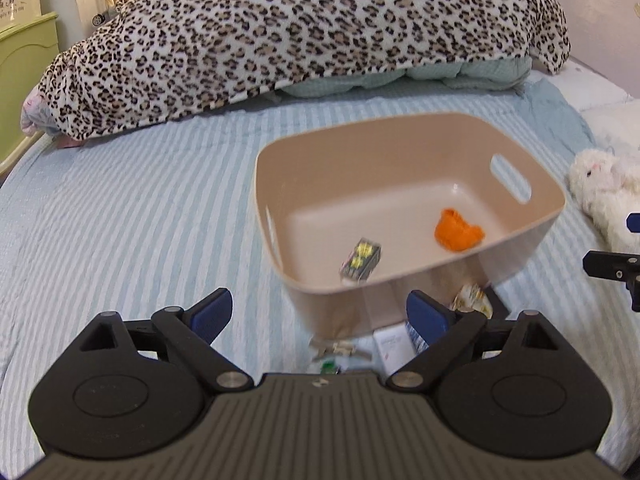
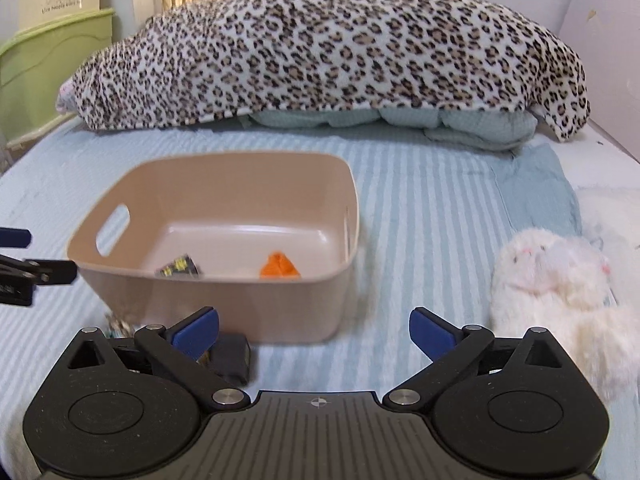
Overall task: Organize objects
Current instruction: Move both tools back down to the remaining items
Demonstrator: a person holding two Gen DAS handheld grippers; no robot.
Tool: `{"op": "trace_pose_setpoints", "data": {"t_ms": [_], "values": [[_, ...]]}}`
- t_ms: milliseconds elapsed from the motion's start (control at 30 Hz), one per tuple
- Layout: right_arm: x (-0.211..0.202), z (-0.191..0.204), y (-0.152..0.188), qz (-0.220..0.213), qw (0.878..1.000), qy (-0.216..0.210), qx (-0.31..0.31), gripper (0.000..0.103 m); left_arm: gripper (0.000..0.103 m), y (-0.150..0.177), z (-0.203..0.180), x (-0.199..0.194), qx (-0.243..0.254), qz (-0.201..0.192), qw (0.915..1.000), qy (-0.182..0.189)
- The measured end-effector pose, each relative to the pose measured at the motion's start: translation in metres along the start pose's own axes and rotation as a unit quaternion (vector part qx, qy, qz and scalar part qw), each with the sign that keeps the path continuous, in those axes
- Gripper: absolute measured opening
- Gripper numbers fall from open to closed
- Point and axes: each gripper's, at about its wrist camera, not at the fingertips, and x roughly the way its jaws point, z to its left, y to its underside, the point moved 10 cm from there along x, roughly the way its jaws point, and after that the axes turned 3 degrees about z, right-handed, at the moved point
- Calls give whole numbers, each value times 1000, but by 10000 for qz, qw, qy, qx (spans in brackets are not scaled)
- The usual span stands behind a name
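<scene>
A beige plastic bin sits on the striped bed. Inside lie an orange item and a small dark box with yellow marks. My left gripper is open and empty, just in front of the bin's near wall. Small packets and a white box lie below it by the bin. My right gripper is open and empty, at the bin's near right corner. A black item lies by its left finger. A white plush toy lies to the right.
A leopard-print blanket is heaped over teal bedding at the back of the bed. A green cabinet stands at the left. The striped sheet stretches left of the bin.
</scene>
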Motion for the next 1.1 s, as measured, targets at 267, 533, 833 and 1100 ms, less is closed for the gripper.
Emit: {"op": "trace_pose_setpoints", "data": {"t_ms": [267,533,833,1100], "values": [[16,7,34,357,9991,82,-200,103,94,43,17,27,-86,473,9988,-12],[36,16,50,562,9979,73,-322,103,94,62,21,51,-144,669,9976,101],[64,28,59,717,9966,55,-398,103,94,70,4,69,-426,808,9934,686],[85,44,57,709,9970,-74,-310,103,94,80,-3,79,-460,1180,9887,798]]}}
